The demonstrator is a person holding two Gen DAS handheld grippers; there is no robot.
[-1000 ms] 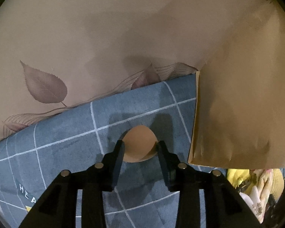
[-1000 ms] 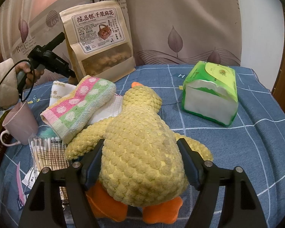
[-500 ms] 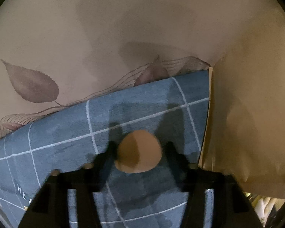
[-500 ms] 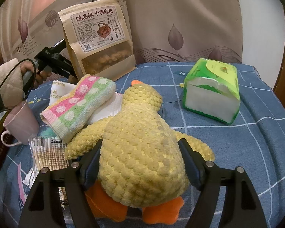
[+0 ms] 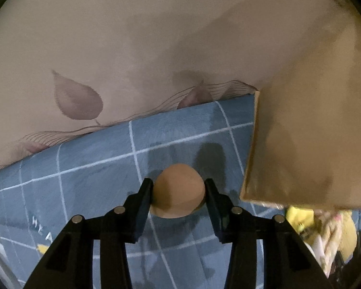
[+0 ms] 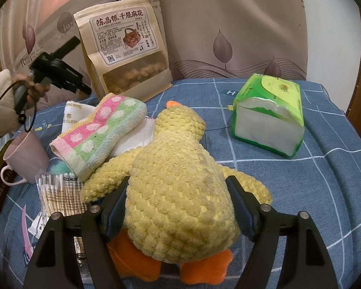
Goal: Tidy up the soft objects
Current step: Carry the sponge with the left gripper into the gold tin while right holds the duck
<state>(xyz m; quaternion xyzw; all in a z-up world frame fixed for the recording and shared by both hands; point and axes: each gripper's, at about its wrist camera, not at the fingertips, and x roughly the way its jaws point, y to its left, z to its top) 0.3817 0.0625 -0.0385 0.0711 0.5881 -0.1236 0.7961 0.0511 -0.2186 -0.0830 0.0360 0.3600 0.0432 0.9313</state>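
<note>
black jaws of the left claw [image 5: 179,193] stand either side of a tan ball [image 5: 178,190], both touching it; they have just been closing a little, and the ball looks gripped and raised over the blue checked cloth [image 5: 96,168]. the right claw [image 6: 177,207] is clamped around the yellow plush duck [image 6: 180,192], which lies on the cloth [image 6: 325,180]. beside the duck a towel [image 6: 103,132] sits in a heap, a tissue pack [image 6: 267,118] well apart to the right. by my judgement sorting has barely started; nothing looks grouped. a snack bag [image 6: 125,45], mug [image 6: 24,159] and swabs [image 6: 57,195] remain. leaf-print fabric [image 6: 240,24] backs the scene.
</note>
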